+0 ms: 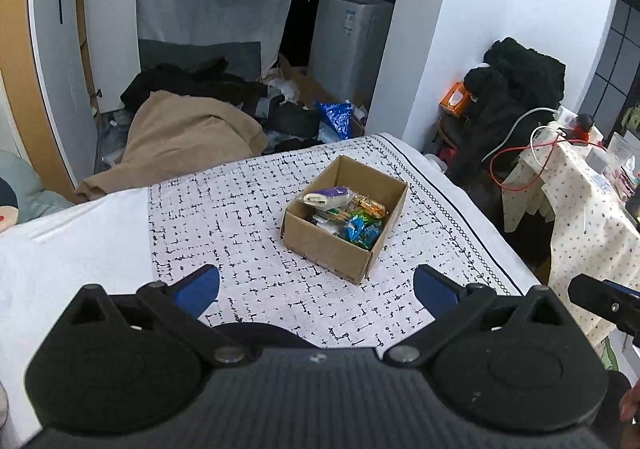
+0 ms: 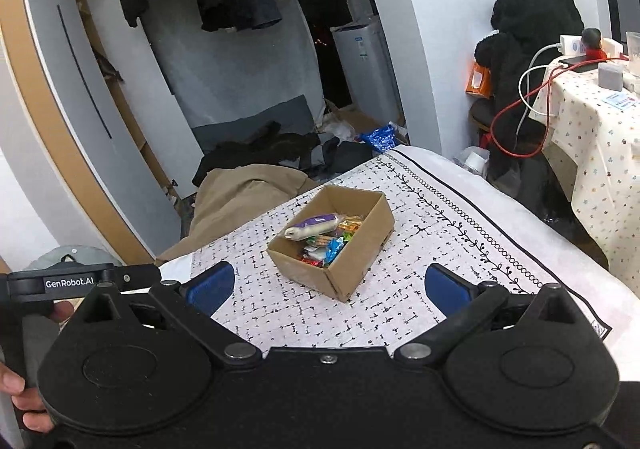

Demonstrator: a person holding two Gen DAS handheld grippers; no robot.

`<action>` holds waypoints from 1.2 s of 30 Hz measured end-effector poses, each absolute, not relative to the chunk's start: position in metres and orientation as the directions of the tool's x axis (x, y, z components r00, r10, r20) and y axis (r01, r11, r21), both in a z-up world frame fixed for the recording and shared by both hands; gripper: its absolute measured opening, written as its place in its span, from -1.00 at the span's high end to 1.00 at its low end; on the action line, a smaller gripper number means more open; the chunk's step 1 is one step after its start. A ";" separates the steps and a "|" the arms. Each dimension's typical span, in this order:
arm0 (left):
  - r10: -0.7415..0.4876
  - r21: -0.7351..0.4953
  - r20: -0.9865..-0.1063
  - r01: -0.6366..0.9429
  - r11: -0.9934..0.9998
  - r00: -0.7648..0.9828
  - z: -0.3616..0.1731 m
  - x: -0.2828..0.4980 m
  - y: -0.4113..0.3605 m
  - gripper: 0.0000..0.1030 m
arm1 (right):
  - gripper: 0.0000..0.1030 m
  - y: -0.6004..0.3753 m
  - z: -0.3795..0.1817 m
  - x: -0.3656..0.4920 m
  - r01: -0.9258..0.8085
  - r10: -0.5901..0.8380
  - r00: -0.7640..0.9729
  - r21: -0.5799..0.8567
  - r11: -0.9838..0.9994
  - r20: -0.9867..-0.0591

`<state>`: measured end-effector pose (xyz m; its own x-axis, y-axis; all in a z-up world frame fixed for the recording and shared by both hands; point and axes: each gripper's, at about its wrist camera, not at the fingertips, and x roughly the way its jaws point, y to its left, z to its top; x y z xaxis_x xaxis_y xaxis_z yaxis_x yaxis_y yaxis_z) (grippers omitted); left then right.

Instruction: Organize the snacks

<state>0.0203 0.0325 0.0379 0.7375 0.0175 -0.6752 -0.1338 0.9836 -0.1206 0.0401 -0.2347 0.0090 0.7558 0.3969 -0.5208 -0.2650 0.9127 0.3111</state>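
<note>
An open cardboard box (image 1: 320, 241) (image 2: 356, 269) stands on the patterned white cloth (image 1: 240, 217) (image 2: 400, 309). Inside lie several wrapped snacks: a purple-and-white packet (image 1: 326, 197) (image 2: 314, 227) on top, blue-green wrappers (image 1: 362, 229) (image 2: 334, 249) and orange ones (image 1: 372, 206) (image 2: 350, 223). My left gripper (image 1: 316, 289) hovers open, short of the box, with nothing between its blue pads (image 1: 198, 291). My right gripper (image 2: 330, 287) is also open and empty, its pads (image 2: 212, 287) flanking the box's near corner from above. The right gripper's body (image 1: 604, 305) shows at the left view's right edge.
A tan blanket (image 1: 192, 137) and dark clothes (image 1: 192, 83) lie on the floor beyond the bed. A side table with a dotted cloth (image 2: 600, 129), cables and a power strip (image 2: 576, 45) stands right. A black garment (image 2: 532, 33) hangs beside it. A hand (image 2: 24, 405) holds a handle at left.
</note>
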 end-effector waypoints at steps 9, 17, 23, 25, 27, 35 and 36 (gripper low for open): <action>0.009 -0.064 -0.657 -0.068 0.996 0.754 0.044 -0.011 0.029 -1.00 | -0.99 -0.237 0.014 0.014 -0.274 0.393 0.758 0.293 0.916 -0.520; -0.012 -0.063 -0.642 -0.037 0.997 0.767 0.049 -0.035 0.029 -1.00 | -0.99 -0.236 0.020 -0.009 -0.309 0.419 0.757 0.291 0.905 -0.502; -0.027 -0.069 -0.622 -0.021 0.997 0.782 0.057 -0.044 0.030 -1.00 | -0.99 -0.235 0.026 -0.024 -0.331 0.438 0.760 0.293 0.897 -0.481; -0.028 -0.069 -0.619 -0.019 0.997 0.785 0.058 -0.046 0.029 -1.00 | -0.99 -0.234 0.027 -0.027 -0.330 0.432 0.763 0.286 0.900 -0.480; -0.030 -0.070 -0.616 -0.016 0.997 0.787 0.059 -0.048 0.028 -1.00 | -0.99 -0.234 0.027 -0.028 -0.330 0.433 0.763 0.285 0.900 -0.480; -0.027 -0.074 -0.618 -0.024 0.997 0.785 0.056 -0.052 0.031 -1.00 | -0.99 -0.233 0.025 -0.028 -0.321 0.420 0.766 0.276 0.906 -0.487; -0.027 -0.074 -0.618 -0.024 0.997 0.785 0.056 -0.052 0.032 -1.00 | -0.99 -0.232 0.025 -0.029 -0.320 0.418 0.767 0.275 0.907 -0.487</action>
